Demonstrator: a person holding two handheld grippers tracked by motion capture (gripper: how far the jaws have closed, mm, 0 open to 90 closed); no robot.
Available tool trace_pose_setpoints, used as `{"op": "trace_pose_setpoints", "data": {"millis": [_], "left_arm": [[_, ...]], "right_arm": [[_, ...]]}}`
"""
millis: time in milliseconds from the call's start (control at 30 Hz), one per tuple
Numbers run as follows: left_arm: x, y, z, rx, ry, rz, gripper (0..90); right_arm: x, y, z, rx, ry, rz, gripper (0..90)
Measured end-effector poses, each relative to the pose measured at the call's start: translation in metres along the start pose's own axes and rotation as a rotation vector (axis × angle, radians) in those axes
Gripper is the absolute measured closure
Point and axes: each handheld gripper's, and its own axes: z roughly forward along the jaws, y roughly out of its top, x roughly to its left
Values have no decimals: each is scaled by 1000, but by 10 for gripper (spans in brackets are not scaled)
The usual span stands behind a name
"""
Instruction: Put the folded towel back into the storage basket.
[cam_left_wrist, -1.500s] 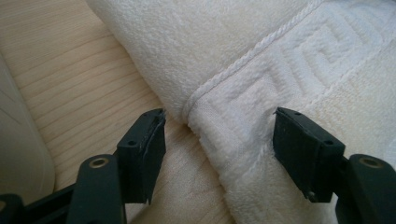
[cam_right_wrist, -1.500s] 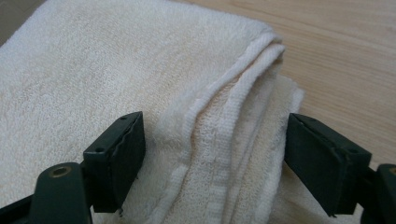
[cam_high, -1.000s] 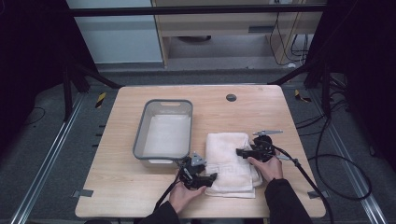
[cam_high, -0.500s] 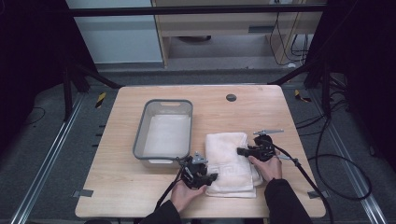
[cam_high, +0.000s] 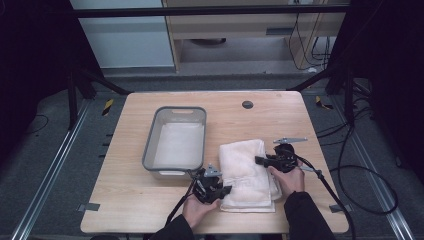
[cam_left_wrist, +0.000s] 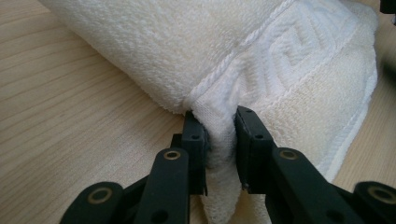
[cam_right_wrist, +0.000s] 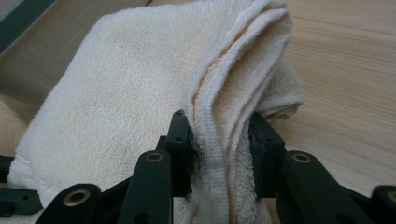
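A folded white towel (cam_high: 245, 170) lies on the wooden table, right of centre near the front. My left gripper (cam_high: 226, 190) is shut on its near left edge; in the left gripper view the towel (cam_left_wrist: 261, 60) is pinched as a fold between the jaws of that gripper (cam_left_wrist: 221, 135), just below the patterned border. My right gripper (cam_high: 258, 160) is shut on the towel's right edge; in the right gripper view several layers of the towel (cam_right_wrist: 140, 84) bunch up between the jaws of that gripper (cam_right_wrist: 219, 140).
A grey plastic bin (cam_high: 150, 155) with a white cloth lying in it stands just left of the towel. A small dark round hole (cam_high: 247, 104) marks the table's far side. Black cables (cam_high: 360, 170) trail off the table's right edge.
The left gripper has shifted slightly right toward the towel's near left corner. The right gripper and the towel look unchanged.
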Motion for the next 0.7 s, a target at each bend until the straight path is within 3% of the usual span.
{"op": "trace_pose_setpoints", "data": {"millis": [467, 700], "left_arm": [[-3, 8, -23, -73, -7, 8, 766], [-8, 14, -35, -110, -6, 34, 768]], "right_arm": [[11, 9, -19, -65, 11, -23, 667], [19, 16, -33, -110, 11, -36, 667]]}}
